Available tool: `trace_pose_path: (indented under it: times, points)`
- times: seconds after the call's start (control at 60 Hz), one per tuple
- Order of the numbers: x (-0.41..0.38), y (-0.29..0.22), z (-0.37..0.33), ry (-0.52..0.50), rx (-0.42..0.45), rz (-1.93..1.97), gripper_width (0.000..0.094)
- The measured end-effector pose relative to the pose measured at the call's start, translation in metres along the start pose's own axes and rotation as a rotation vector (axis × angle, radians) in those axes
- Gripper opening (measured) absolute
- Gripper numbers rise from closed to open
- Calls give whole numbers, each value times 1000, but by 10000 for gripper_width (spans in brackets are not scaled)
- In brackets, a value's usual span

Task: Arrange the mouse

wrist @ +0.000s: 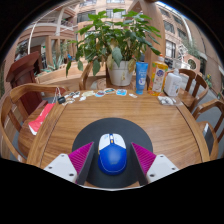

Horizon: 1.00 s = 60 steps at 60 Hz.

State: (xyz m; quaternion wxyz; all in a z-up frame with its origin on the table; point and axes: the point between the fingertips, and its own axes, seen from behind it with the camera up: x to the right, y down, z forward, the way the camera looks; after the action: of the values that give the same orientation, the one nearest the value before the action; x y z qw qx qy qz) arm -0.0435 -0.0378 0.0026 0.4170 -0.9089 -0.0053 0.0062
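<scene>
I see the tool (112, 160) with its fingers apart, magenta pads (82, 158) angled inward on either side. The blue-and-white mouse (112, 154) sits between them on a round dark mouse pad (112, 130), resting on its own; there's a gap on each side (narrow, but I can't call it contact). The pad lies at the near edge of a round wooden desk (150, 118). At the far side of the desk: a big potted plant (118, 45) in a pale pot, and just right of it a blue carton (141, 76), an orange-yellow box (158, 77) and a white jug-like container (176, 84). Far left on the desk there's a red flat item (42, 117) plus some small clutter I can't identify. Wooden chairs (14, 108) stand around the desk, left and right. Beyond it all, building facades with balconies.
</scene>
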Motion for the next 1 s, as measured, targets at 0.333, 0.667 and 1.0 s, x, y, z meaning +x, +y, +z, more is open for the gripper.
trace_pose_path:
  times: [0.333,0.667,1.0]
  points:
    - [2,-29,-144,34,128,-11,849]
    - [-6,-2,-262,29,174,0,852]
    - [-4,25,-300,48,183,-45,854]
